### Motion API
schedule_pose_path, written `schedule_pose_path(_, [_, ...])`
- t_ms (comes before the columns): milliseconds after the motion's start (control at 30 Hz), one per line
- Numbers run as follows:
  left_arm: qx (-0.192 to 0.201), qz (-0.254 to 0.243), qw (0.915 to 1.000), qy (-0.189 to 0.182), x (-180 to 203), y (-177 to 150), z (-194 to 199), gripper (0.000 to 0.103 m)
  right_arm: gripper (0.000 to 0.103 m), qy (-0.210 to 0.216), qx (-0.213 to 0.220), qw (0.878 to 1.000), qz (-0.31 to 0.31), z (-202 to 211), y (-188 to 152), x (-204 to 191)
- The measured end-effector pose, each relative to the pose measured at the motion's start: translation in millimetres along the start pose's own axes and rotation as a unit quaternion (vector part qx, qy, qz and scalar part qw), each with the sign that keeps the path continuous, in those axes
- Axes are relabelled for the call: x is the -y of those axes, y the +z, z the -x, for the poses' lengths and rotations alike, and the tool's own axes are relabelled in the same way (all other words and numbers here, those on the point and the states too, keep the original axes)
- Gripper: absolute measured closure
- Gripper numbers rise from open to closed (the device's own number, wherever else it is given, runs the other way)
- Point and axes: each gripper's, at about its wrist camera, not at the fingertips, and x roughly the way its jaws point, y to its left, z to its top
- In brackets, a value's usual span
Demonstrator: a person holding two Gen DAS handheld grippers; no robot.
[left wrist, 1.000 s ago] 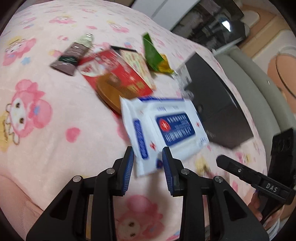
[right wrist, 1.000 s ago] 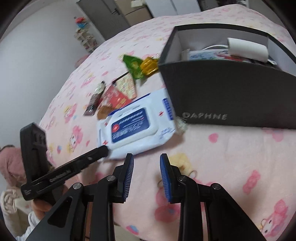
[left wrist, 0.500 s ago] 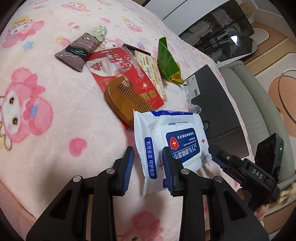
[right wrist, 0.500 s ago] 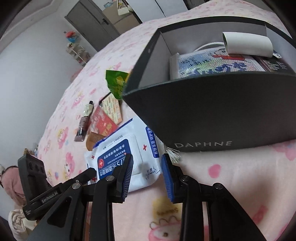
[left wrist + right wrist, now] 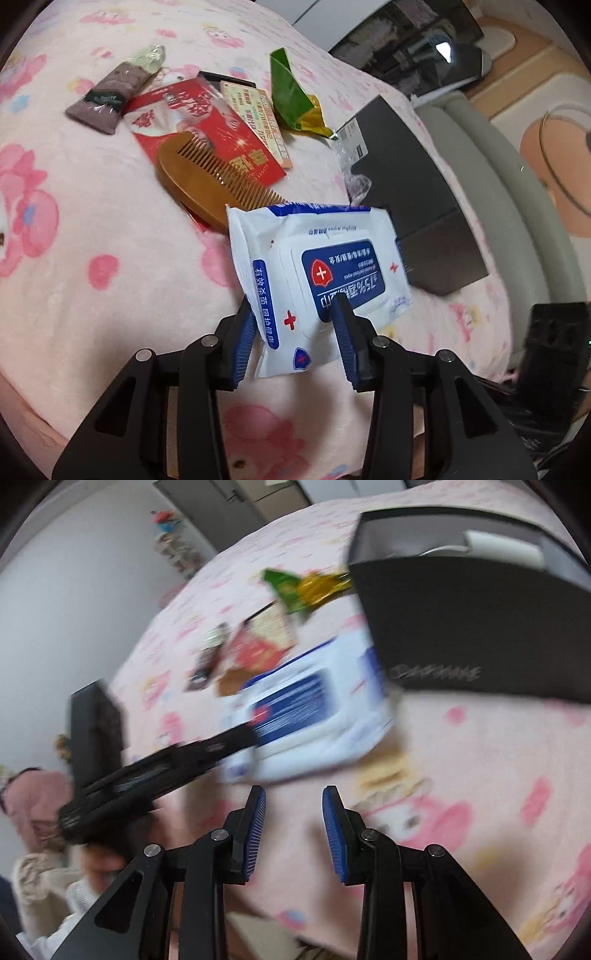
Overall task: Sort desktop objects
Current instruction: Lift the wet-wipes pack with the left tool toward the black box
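Observation:
A white and blue wet-wipes pack (image 5: 332, 258) lies on the pink cartoon blanket (image 5: 92, 229) beside a black box (image 5: 417, 192). My left gripper (image 5: 293, 325) is open, and the pack's near end sits between its fingers. The right wrist view is blurred by motion. It shows the pack (image 5: 314, 709), the left gripper (image 5: 166, 764) reaching it from the left, and the open-topped black box (image 5: 480, 620) with a white roll inside. My right gripper (image 5: 293, 812) is open over bare blanket, short of the pack, with nothing between its fingers.
Behind the pack lie a wooden comb (image 5: 199, 181), a red packet (image 5: 207, 122), a printed card (image 5: 255, 118), a brown tube (image 5: 110, 96) and a green and gold wrapper (image 5: 288, 96). A grey sofa edge (image 5: 517, 206) runs to the right. A person's hand (image 5: 103, 864) holds the left gripper.
The left gripper has moved forward until the pack's near end lies between its fingers. The right gripper has drawn back from the black box and is moving fast.

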Motion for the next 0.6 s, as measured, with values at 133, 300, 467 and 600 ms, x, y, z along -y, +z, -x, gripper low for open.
schedule_pose_path(133, [0.011, 0.029, 0.9995, -0.006, -11, 3, 4, 0.063, 0.074, -0.01, -0.003, 1.0, 0.005, 4, -6, -10])
schedule_pose_path(300, [0.018, 0.037, 0.9991, -0.012, -14, 5, 7, 0.063, 0.073, -0.049, 0.02, 0.998, -0.033, 5, 8, 17])
schedule_pose_path(467, [0.012, 0.014, 0.9998, -0.001, -6, 3, 3, 0.063, 0.071, -0.041, 0.025, 0.997, -0.053, -2, 29, 31])
schedule_pose_path(600, [0.021, 0.013, 0.9997, 0.008, -5, 4, 6, 0.063, 0.068, -0.032, 0.008, 0.999, -0.034, -18, 35, 22])
